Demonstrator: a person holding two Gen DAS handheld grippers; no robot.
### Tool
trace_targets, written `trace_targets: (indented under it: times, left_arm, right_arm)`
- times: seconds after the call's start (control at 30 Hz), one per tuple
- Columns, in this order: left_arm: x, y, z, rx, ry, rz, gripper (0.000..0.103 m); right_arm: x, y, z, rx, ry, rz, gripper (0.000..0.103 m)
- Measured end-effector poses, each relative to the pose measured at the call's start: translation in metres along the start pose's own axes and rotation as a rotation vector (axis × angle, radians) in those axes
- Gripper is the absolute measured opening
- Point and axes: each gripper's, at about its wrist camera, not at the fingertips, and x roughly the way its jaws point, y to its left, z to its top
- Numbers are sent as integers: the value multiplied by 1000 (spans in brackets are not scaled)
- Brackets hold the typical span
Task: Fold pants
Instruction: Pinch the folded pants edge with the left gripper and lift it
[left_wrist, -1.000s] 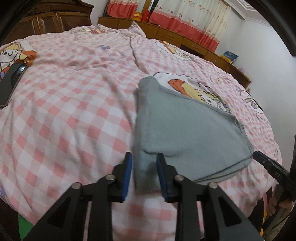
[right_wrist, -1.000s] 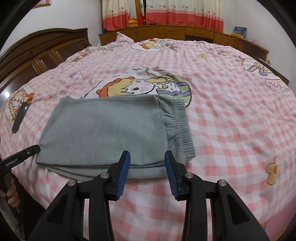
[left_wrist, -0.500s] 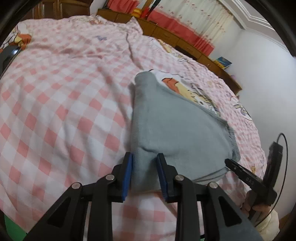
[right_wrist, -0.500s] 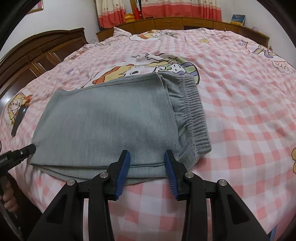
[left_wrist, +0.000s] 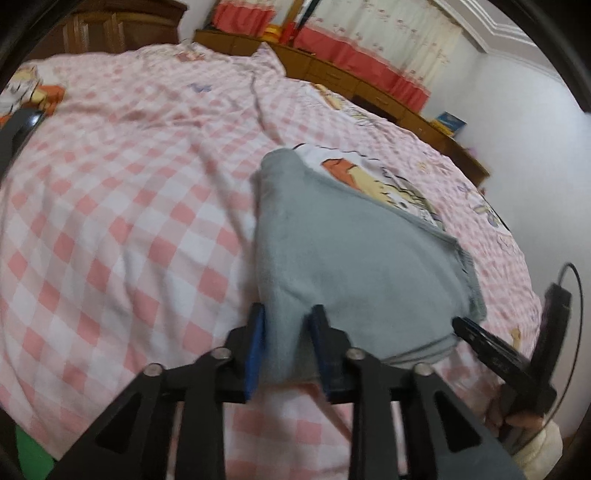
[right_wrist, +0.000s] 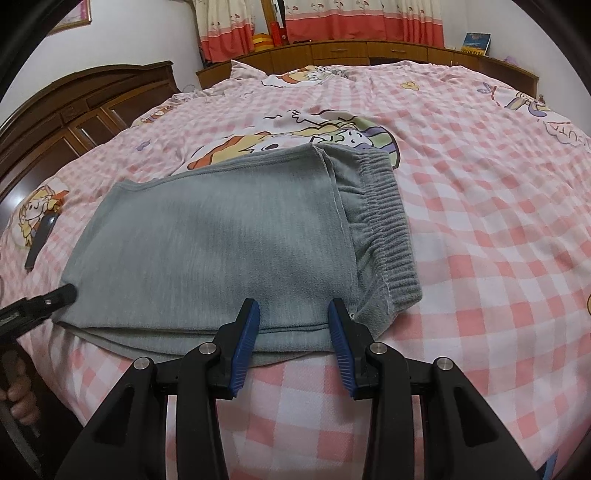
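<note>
Grey pants (right_wrist: 221, 243) lie folded in layers on the pink checked bed, the ribbed waistband (right_wrist: 391, 236) at their right end. My right gripper (right_wrist: 291, 325) is open, its blue pads either side of the near edge of the pants. My left gripper (left_wrist: 288, 332) is open around the near left corner of the pants (left_wrist: 354, 266), with cloth between the pads. The right gripper's finger tip (left_wrist: 480, 343) shows at the pants' right end in the left wrist view; the left gripper's tip (right_wrist: 48, 299) shows at the left in the right wrist view.
The bed cover (right_wrist: 480, 184) has a cartoon print (right_wrist: 306, 129) just behind the pants. A dark flat object (right_wrist: 40, 240) lies on the bed at the left. A wooden headboard (right_wrist: 74, 110) and low wooden cabinets (right_wrist: 369, 51) border the bed.
Both grippers have moved forward onto the near edge of the pants. The pants fill more of both views. The jaw gaps look unchanged.
</note>
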Motion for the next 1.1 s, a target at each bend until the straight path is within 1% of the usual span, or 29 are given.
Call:
trace_targets:
  times: [0.1,0.13,0.23,0.3,0.33,0.37,0.4,0.47,0.53,0.57,0.6,0.67,0.73,0.83,0.9,0.97,1.1]
  left_arm:
    - [15,5,5,-20,28,-54,33]
    - [17,4,7,-21,25,-56,33]
    - [21,1,13,-25,10,-63,39]
    - [22,-2,13,-16,9,-47,39]
    - [20,-4,12,-8,12,-37,34]
    - [15,-7,12,-2,11,-32,20]
    - [6,-14,13,17,-4,-57,16]
    - [-8,-26,16,69,-30,-80,16]
    - [-14,-38,18,123,-50,-84,17]
    - [-13,-41,18,131,-52,-80,20]
    - [-9,-42,17,135,-48,-56,23]
    - [3,-39,13,124,-21,-5,25]
    - [13,-33,9,102,14,13,25]
    - [17,-24,5,50,22,-7,28]
    - [19,-20,7,29,26,-26,34]
    - [22,-20,7,20,25,-38,37]
    - [29,-21,13,11,9,-54,47]
  right_arm:
    - [0,-1,-1,5,-4,7,39]
    - [0,-1,-1,9,-7,9,39]
    - [0,-2,-2,14,-13,14,39]
    - [0,-2,-2,8,-13,15,39]
    - [0,-2,-2,6,-14,14,39]
    - [1,-1,-2,0,-13,9,39]
    - [1,0,-2,-5,-12,5,39]
    - [1,2,-1,-16,-10,-5,39]
    - [0,2,1,-16,-2,-7,39]
    - [-1,2,2,-14,5,-5,40]
    - [-3,1,4,-8,13,-3,40]
    - [-9,0,9,22,33,-3,40]
    - [-15,1,14,45,49,-13,40]
    - [-21,10,20,34,45,-5,40]
    - [-25,19,22,7,24,2,40]
    - [-23,27,23,-31,19,5,40]
    - [2,29,18,-35,80,1,39]
